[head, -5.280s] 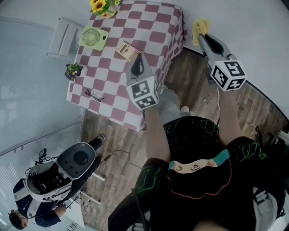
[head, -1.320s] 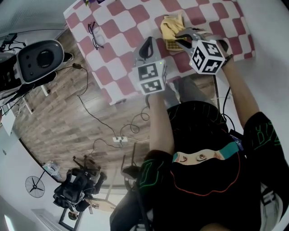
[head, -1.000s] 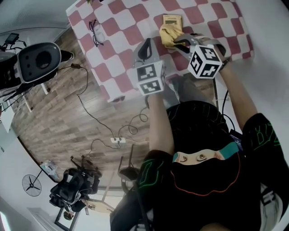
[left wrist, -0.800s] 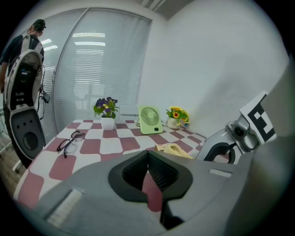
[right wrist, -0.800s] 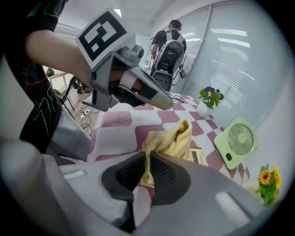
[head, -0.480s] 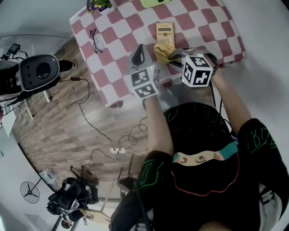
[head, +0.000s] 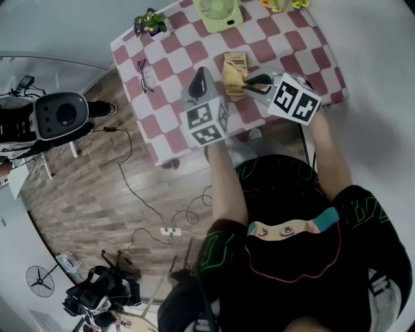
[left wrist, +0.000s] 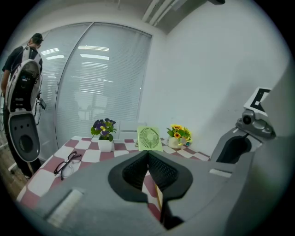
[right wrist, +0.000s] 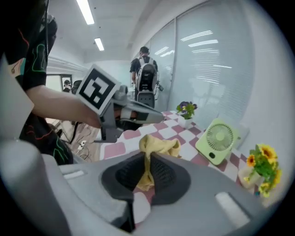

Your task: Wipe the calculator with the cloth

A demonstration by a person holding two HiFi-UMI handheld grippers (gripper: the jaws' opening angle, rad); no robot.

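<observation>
A tan calculator [head: 236, 63] lies on the red-and-white checkered table [head: 175, 104]. A crumpled yellow cloth [head: 231, 78] rests on its near end. My right gripper [head: 246, 82] is shut on that cloth [right wrist: 156, 146], which bunches up between its jaws [right wrist: 146, 160]. My left gripper [head: 200, 79] hovers over the table just left of the calculator, shut with nothing held [left wrist: 148, 156]. Under the left jaws only a thin tan edge of the calculator [left wrist: 159, 202] shows.
A green desk fan [head: 218, 11] stands at the table's far edge, with a pot of purple flowers [head: 150, 23] to its left and sunflowers [right wrist: 262, 169] to its right. Black glasses [head: 145, 73] lie near the left edge. Cables cross the wood floor [head: 130, 194].
The right gripper brought the cloth from off the table onto the calculator, then dragged it from the calculator's far end to its near end. The left gripper stayed beside it, shut.
</observation>
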